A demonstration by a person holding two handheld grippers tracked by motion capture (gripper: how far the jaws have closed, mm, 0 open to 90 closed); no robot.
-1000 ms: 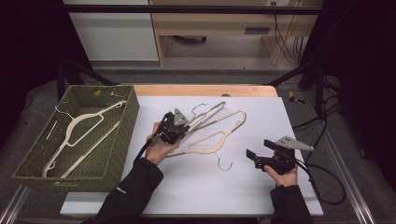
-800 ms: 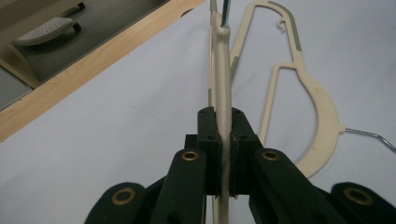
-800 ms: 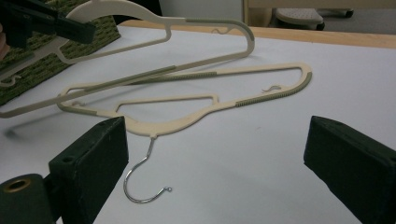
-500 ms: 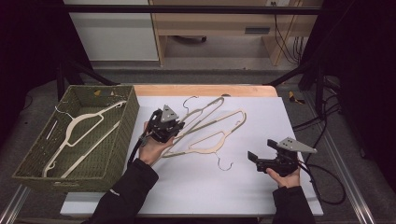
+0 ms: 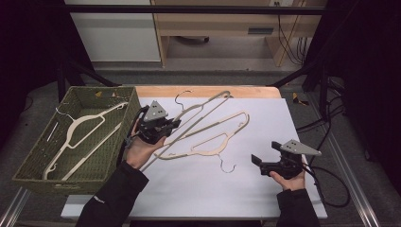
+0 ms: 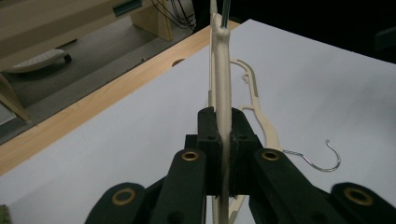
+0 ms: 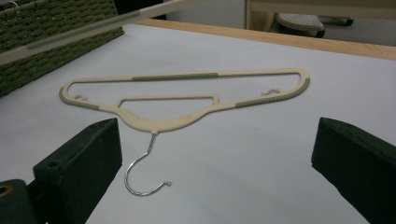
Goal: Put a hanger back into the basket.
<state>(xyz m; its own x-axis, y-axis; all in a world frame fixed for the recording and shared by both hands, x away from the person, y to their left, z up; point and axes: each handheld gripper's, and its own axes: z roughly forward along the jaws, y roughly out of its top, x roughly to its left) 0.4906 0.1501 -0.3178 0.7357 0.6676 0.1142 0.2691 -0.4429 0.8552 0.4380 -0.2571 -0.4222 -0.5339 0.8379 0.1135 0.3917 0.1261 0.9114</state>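
no text or labels can be read.

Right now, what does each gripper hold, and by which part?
Left gripper clamps a hanger on its bar. Right gripper is open, holding nothing.

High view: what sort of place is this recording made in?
Probably a lab or workshop recording station, not a home: a white-topped table inside a black frame, loose cables on the floor behind, and hand-held grippers, left and right.

Matt plastic hanger, shiny metal hook
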